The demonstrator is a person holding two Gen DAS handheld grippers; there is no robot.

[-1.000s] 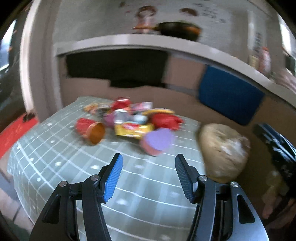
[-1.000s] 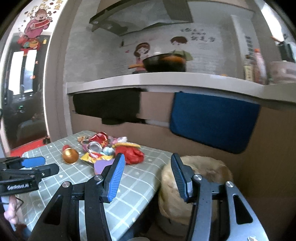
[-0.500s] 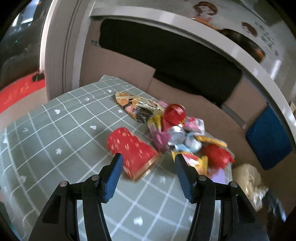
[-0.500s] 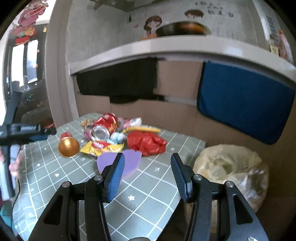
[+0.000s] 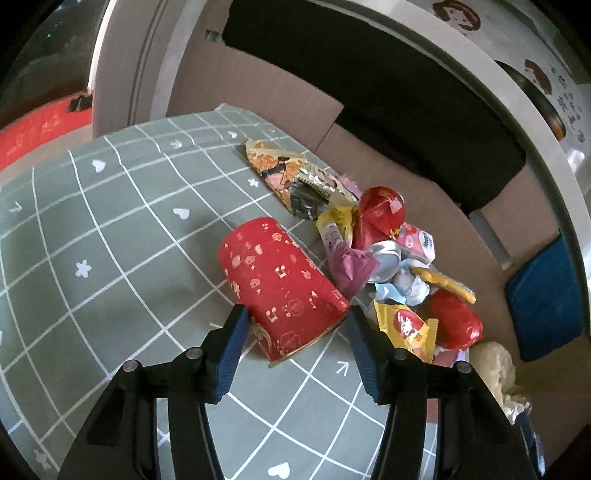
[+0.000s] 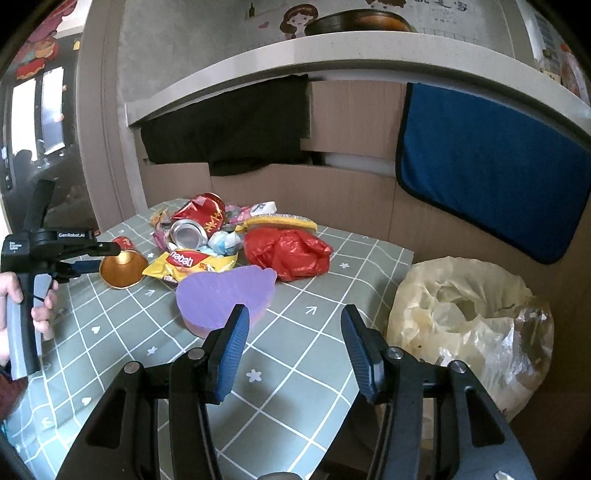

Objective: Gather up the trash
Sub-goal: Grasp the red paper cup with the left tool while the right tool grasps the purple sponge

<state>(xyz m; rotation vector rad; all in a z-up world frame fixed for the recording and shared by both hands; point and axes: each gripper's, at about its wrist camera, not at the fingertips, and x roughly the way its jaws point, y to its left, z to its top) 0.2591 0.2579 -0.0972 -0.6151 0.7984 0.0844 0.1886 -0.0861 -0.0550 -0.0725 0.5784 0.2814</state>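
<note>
Soft daylight, both views sharp, mild shadows on the tablecloth point(image 5: 110, 229), strong fisheye bending and dark corners

Green checked tablecloth point(image 6: 295, 369) with white hearts and arrows is spread over the table. Cardboard panels point(image 6: 354, 122) are set behind it, under a grey counter point(image 6: 332, 55). A black cloth point(image 6: 236, 125) and a blue cloth point(image 6: 491, 173) are hung from the counter edge, well apart. A dark pan point(image 6: 358, 22) is seen on the counter. Cartoon stickers point(image 6: 295, 20) are stuck on the wall behind. A red mat point(image 5: 40, 129) is seen on the floor, far left.
</note>
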